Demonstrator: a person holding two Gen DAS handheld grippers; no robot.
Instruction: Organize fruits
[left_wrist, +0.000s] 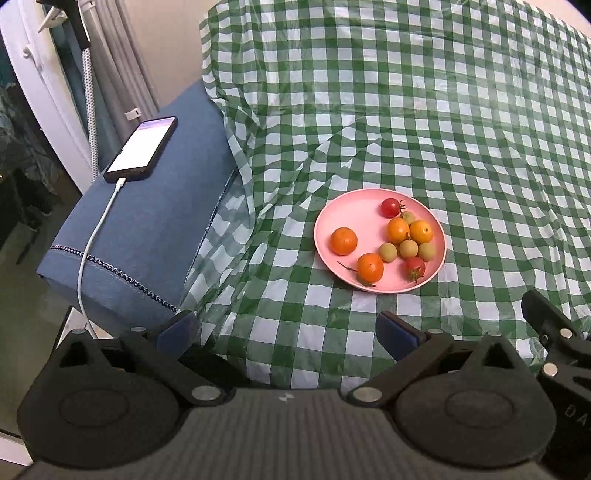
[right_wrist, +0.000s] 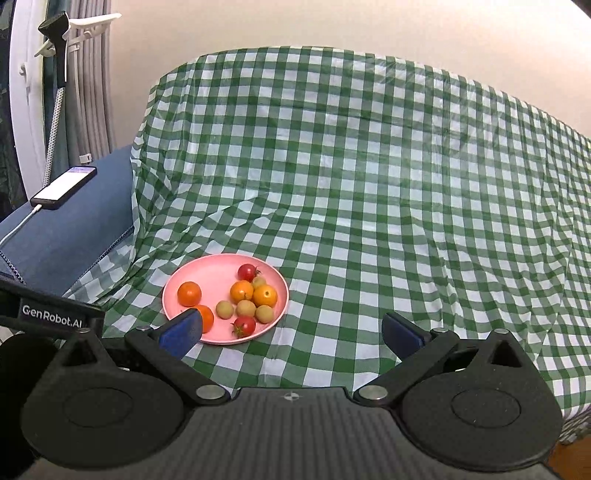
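Observation:
A pink plate (left_wrist: 343, 206) lies on the green checked cloth and holds several small oranges (left_wrist: 343, 240), two red tomatoes (left_wrist: 390, 207) and several pale green fruits (left_wrist: 408, 248). My left gripper (left_wrist: 288, 332) is open and empty, hovering short of the plate. In the right wrist view the same plate (right_wrist: 210, 269) sits ahead to the left, with oranges (right_wrist: 189, 293), tomatoes (right_wrist: 246, 272) and green fruits (right_wrist: 224, 309). My right gripper (right_wrist: 291, 332) is open and empty; its left finger (right_wrist: 181, 332) covers part of one orange.
The green checked cloth (left_wrist: 424, 110) covers the surface and rises at the back. A blue cushion (left_wrist: 155, 229) at the left carries a phone (left_wrist: 142, 147) on a white cable (left_wrist: 92, 240). The other gripper's body (right_wrist: 51, 314) shows at the left.

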